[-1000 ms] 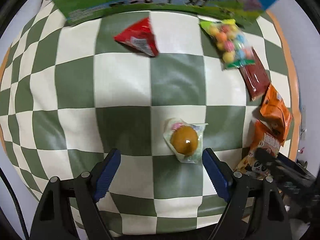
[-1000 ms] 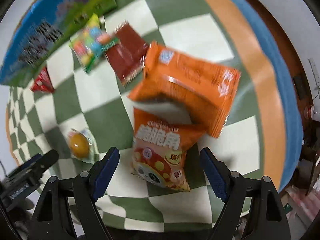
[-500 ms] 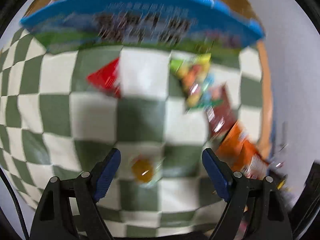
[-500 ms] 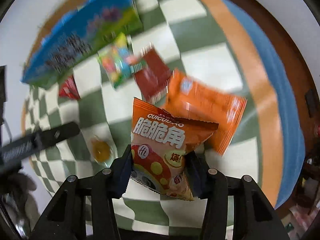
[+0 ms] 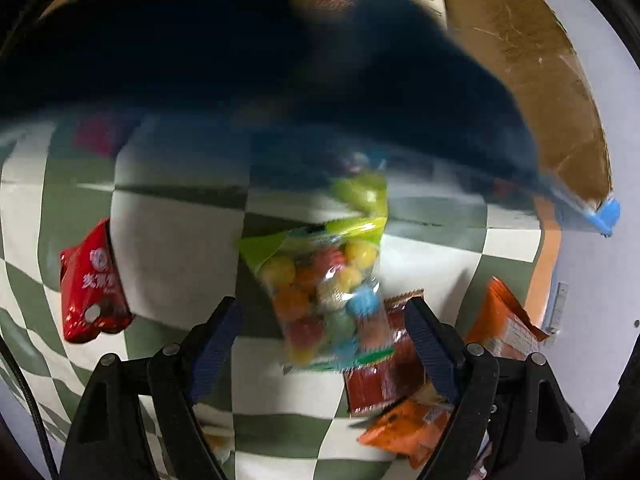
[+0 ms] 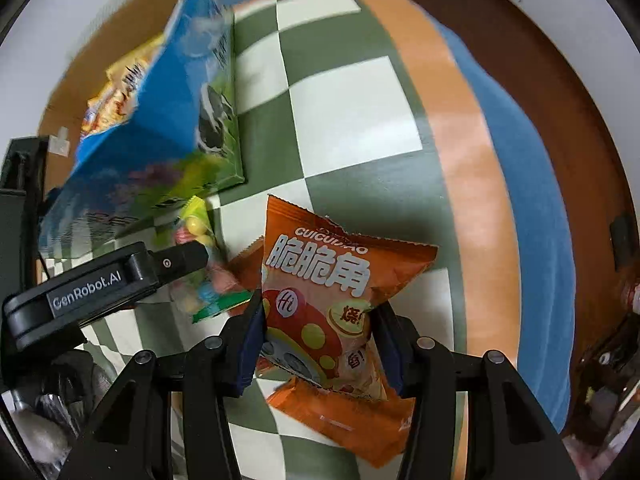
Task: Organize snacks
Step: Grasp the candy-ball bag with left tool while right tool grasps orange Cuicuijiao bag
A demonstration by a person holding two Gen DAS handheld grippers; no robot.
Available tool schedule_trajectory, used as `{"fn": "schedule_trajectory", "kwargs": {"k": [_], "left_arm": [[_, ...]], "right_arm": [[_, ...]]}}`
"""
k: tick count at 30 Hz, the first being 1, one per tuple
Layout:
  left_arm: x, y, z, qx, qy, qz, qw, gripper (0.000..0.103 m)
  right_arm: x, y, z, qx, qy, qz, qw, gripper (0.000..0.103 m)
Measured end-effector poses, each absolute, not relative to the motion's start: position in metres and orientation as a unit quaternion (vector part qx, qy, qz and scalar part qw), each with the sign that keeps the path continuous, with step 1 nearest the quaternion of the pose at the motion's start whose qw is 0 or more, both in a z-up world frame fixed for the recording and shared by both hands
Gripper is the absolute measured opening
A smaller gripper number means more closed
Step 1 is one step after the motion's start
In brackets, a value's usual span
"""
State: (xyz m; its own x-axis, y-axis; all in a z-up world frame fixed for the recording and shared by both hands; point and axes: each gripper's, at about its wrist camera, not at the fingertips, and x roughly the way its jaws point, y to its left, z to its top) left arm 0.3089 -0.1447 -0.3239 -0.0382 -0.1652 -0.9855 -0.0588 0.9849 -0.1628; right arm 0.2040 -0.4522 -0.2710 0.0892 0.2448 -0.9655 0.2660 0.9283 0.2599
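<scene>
Pinching a crinkly orange foil snack bag (image 6: 320,304), the right gripper (image 6: 318,344) has its dark blue pads pressed into the bag's lower sides, after its jaws eased slightly apart in the last instant; the bag stands upright off the checked cloth, printed with white characters and a red mushroom dotted yellow. A second, plainer orange packet (image 6: 352,424) lies flat under it on the worktop (image 6: 352,104), which wears a soft green-and-white checked cloth with an orange and blue border at the right.

The left gripper (image 5: 324,352) hangs with its jaws spread wide, gripping nothing; a clear bag of round coloured candies (image 5: 324,296) with a lime-green top lies on the cloth between and beyond its pads, blurred. Partly under that bag sits a flat dark red sachet (image 5: 384,372), half covered. At the left is a glossy red pouch (image 5: 92,284), puffy and triangular.

At the far side stands a cardboard box (image 6: 160,92), blue and green printed outside, brown inside, with a yellow packet within it. In the left wrist view its front is a dark smear, the print unreadable. An orange packet at that view's bottom right is cut off by the gripper arm.
</scene>
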Motion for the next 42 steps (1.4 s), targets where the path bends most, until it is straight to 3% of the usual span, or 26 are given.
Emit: {"fn": "schedule_trajectory", "kwargs": {"k": [3, 13, 18, 24, 26, 27, 32, 34, 36, 42], "left_arm": [[0.310, -0.153, -0.326, -0.062, 0.714, -0.036, 0.697, 0.083], [0.285, -0.152, -0.316, -0.073, 0.701, 0.002, 0.709, 0.083], [0.269, -0.133, -0.311, -0.163, 0.694, 0.037, 0.700, 0.083], [0.275, -0.143, -0.322, -0.154, 0.696, 0.015, 0.701, 0.083], [0.276, -0.149, -0.322, -0.140, 0.695, 0.007, 0.705, 0.072], [0.275, -0.152, -0.322, -0.122, 0.697, 0.002, 0.706, 0.057], [0.272, -0.152, -0.321, -0.091, 0.696, -0.013, 0.712, 0.053], [0.263, -0.147, -0.318, -0.077, 0.696, -0.014, 0.714, 0.053], [0.255, -0.142, -0.317, -0.060, 0.696, -0.017, 0.715, 0.053], [0.236, -0.100, -0.313, -0.031, 0.709, -0.026, 0.704, 0.053]], "right_arm": [[0.208, -0.457, -0.276, 0.188, 0.682, -0.011, 0.707, 0.075], [0.200, -0.492, -0.265, 0.241, 0.651, -0.042, 0.718, 0.076], [0.196, -0.499, -0.262, 0.246, 0.646, -0.052, 0.721, 0.076], [0.195, -0.501, -0.262, 0.246, 0.644, -0.060, 0.722, 0.076], [0.196, -0.493, -0.264, 0.244, 0.645, -0.058, 0.722, 0.076], [0.196, -0.491, -0.264, 0.242, 0.645, -0.058, 0.723, 0.076], [0.203, -0.475, -0.275, 0.218, 0.657, -0.061, 0.719, 0.076], [0.205, -0.469, -0.283, 0.207, 0.664, -0.062, 0.716, 0.075], [0.206, -0.462, -0.290, 0.200, 0.671, -0.053, 0.712, 0.054], [0.199, -0.436, -0.284, 0.161, 0.680, -0.020, 0.715, 0.051]]}}
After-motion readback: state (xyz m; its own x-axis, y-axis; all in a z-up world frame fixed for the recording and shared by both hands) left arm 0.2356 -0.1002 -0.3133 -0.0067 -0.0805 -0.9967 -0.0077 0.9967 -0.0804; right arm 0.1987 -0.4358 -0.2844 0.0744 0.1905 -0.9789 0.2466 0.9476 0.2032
